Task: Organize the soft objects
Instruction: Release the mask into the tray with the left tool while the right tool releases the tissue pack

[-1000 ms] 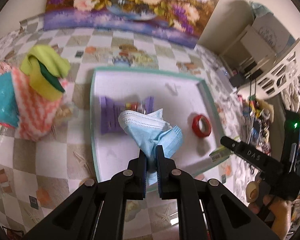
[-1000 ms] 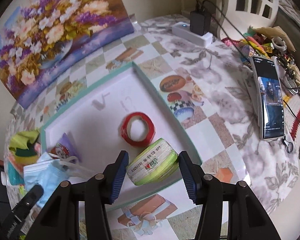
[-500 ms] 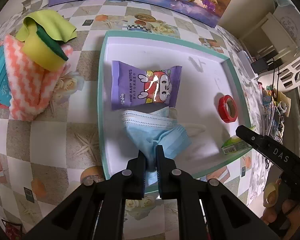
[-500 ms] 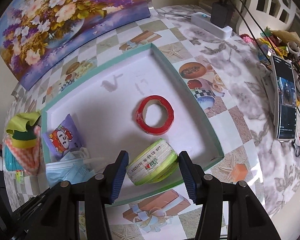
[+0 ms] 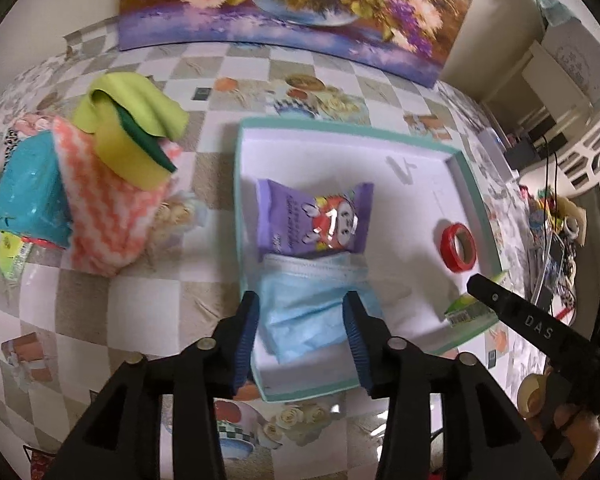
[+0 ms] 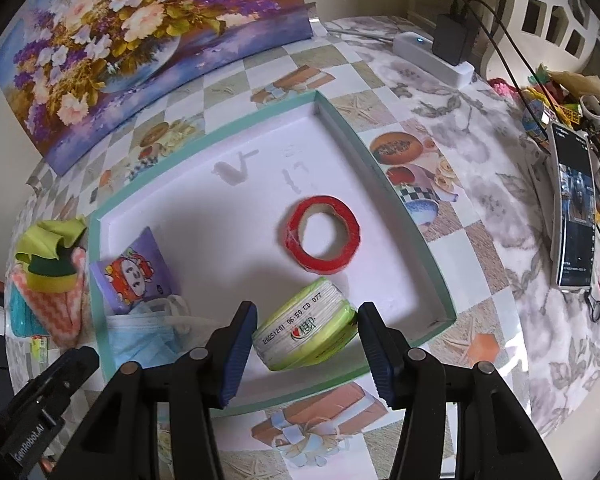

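The crumpled, pleated blue face mask point(image 5: 312, 312) lies in the teal-rimmed tray point(image 5: 340, 130), between the left gripper point(image 5: 302, 340) jaws, which have just been opening. The right gripper point(image 6: 306, 350) grips a green tissue pack point(image 6: 306, 334).

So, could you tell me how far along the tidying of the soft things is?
Done: the purple wipes pack and blue face mask lie in the tray; the left gripper has just opened off the mask. In hand: the right gripper grips the green tissue pack. Left: the cloth pile outside.
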Demonstrator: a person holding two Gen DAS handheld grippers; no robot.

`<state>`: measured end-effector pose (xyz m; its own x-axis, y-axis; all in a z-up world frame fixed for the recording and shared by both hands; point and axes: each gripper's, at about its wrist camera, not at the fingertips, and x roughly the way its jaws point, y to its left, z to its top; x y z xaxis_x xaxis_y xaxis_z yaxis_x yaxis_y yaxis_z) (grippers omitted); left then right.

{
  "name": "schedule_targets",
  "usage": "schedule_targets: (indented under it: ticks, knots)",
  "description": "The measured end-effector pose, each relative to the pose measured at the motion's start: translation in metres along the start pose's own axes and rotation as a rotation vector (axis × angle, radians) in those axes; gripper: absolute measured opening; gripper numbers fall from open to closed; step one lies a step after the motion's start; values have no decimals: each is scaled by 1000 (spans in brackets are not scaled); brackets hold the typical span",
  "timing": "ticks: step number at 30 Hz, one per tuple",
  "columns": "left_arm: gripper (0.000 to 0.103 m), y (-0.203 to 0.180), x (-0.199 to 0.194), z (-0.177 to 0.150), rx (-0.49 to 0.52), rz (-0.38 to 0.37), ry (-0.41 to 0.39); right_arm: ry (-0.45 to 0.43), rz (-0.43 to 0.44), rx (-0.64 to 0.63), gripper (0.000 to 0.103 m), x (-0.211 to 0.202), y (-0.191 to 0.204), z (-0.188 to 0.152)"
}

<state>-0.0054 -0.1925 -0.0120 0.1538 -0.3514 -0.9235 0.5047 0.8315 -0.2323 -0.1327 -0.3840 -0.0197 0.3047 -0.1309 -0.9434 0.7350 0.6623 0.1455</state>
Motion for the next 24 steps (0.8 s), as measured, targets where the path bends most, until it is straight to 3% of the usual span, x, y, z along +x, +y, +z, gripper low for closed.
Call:
schedule_targets:
  ticks: [7,10,14,16,17,19,23,24]
  knots:
    - [53,11,-1,5,-44,32,-13,-63,8,-9,64,-12,5,4]
    - [67,15,-2,6,-55,47,-20,-67,7,-5,64,-13,4,4]
    - [68,20,-4,8,-62,62,-40,-62,0,-4,65,-11,3,4]
    - [83,21,-4,8,-59,81,-49,-67,-6,-9,73,-11,4,4]
    - [97,22,-5,8,-57,101,-60,-71,-8,-11,76,-12,4,4]
    - [99,23,-6,9,-55,122,-77,-77,-12,-16,85,-12,5,4]
    - [99,26,-6,9,-57,131,-84,-79,-15,-18,90,-12,5,4]
    - [99,26,-6,9,-57,137,-84,-80,-21,-18,97,-12,5,4]
